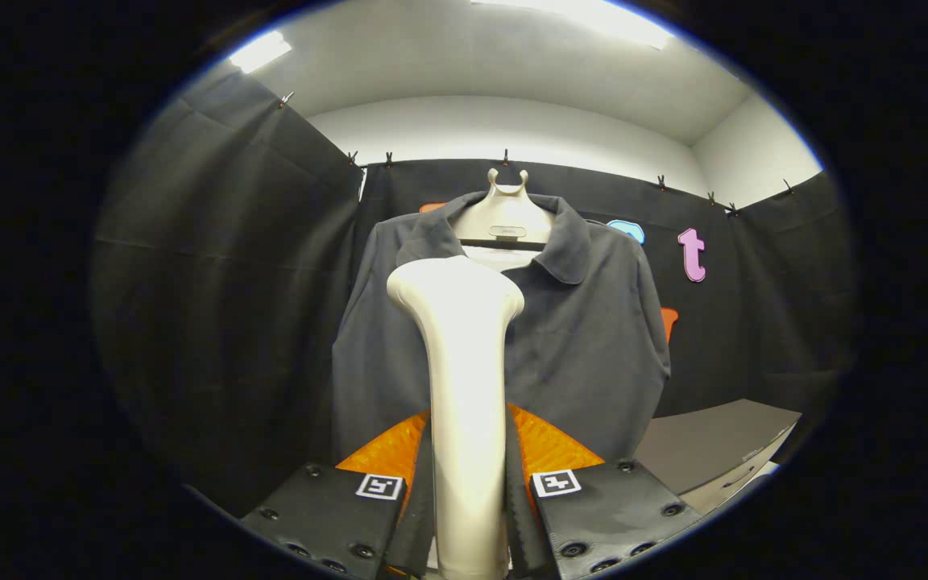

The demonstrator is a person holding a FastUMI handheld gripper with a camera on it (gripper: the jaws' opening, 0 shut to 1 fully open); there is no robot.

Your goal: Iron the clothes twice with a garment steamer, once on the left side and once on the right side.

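Note:
A white garment steamer (pixel 464 379) stands upright between my fingers, and my gripper (pixel 468 483) is shut on its handle. Its wide head reaches up in front of the chest of a dark grey polo shirt (pixel 593 338). The shirt hangs on a pale hanger (pixel 507 216) against the booth's black cloth wall, just beyond the fingers. The steamer head sits slightly left of the shirt's middle, near the placket, and hides that part of the shirt. Whether the head touches the cloth I cannot tell.
A grey board or box lid (pixel 714 443) lies low to the right of the shirt. Black cloth walls (pixel 222 322) close in on the left, behind and on the right.

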